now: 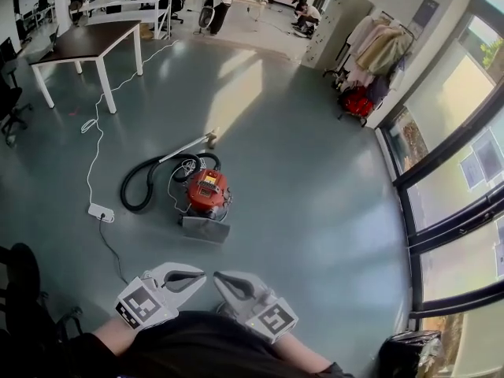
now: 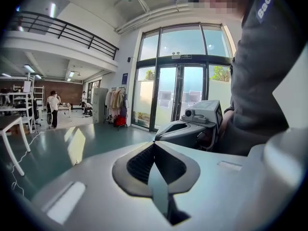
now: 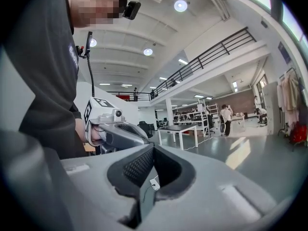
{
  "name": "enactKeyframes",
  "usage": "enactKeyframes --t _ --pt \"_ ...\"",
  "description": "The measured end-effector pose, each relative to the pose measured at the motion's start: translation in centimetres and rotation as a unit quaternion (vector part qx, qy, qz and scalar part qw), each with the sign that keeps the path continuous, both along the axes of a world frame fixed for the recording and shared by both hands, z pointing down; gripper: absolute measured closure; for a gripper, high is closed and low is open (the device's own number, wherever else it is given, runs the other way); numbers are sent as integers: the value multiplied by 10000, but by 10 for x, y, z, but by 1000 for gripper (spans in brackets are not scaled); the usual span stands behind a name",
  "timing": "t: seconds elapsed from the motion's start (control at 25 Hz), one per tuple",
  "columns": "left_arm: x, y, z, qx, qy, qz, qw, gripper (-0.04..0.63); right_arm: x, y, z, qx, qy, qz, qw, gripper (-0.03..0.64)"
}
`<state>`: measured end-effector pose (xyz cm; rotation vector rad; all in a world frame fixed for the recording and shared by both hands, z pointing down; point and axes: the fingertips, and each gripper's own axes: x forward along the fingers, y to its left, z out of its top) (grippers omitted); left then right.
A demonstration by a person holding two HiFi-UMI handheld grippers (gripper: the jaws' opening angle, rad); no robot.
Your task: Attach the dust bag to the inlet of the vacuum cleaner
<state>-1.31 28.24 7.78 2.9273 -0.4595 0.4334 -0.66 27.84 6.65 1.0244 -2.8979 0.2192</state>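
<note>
Broadly, the teal floor [image 1: 315, 172] fills the head view, with tall windows [image 1: 465, 156] along its right edge and a white-legged table [image 1: 87, 42] near its far left corner. A clothes rack [image 1: 374, 61] stands by the far right corner. The red vacuum cleaner [image 1: 207, 194] sits out on the middle of the floor, its black hose [image 1: 138, 187] looping to its left. A flat grey piece [image 1: 206, 228] lies touching the vacuum cleaner's near side; whether it is the dust bag cannot be told. A white power strip [image 1: 100, 211] lies just left of the hose.

Both grippers are held close to the person's body, tips turned toward each other. The left gripper [image 1: 197, 276] has its jaws pressed together on nothing, and so does the right gripper [image 1: 222, 279]. The vacuum cleaner and the grey piece lie well apart from both, ahead of them, not between either pair of jaws.
</note>
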Motion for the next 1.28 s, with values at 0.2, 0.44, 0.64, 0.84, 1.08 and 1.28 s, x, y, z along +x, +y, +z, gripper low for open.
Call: enactKeyframes --t 0.2,0.44,0.64,0.84,1.08,1.28 --pt "-7 7 -6 75 54 51 9999 578 -9 4 3 -48 75 37 10000 623" --pt "-15 14 -7 112 63 37 9999 578 -15 8 8 -178 15 7 9998 623" --pt "-19 16 -6 152 58 13 9999 578 -18 9 9 -117 121 -61 9998 623" --pt "-22 19 -4 180 22 -40 9998 578 -22 10 10 -92 170 -130 9997 623" --pt "-27 21 -1 184 -30 -138 9997 578 -24 10 11 -102 207 -193 9995 623" --pt "-35 24 1 169 -46 -225 9996 578 -29 13 17 -111 231 -198 9995 623"
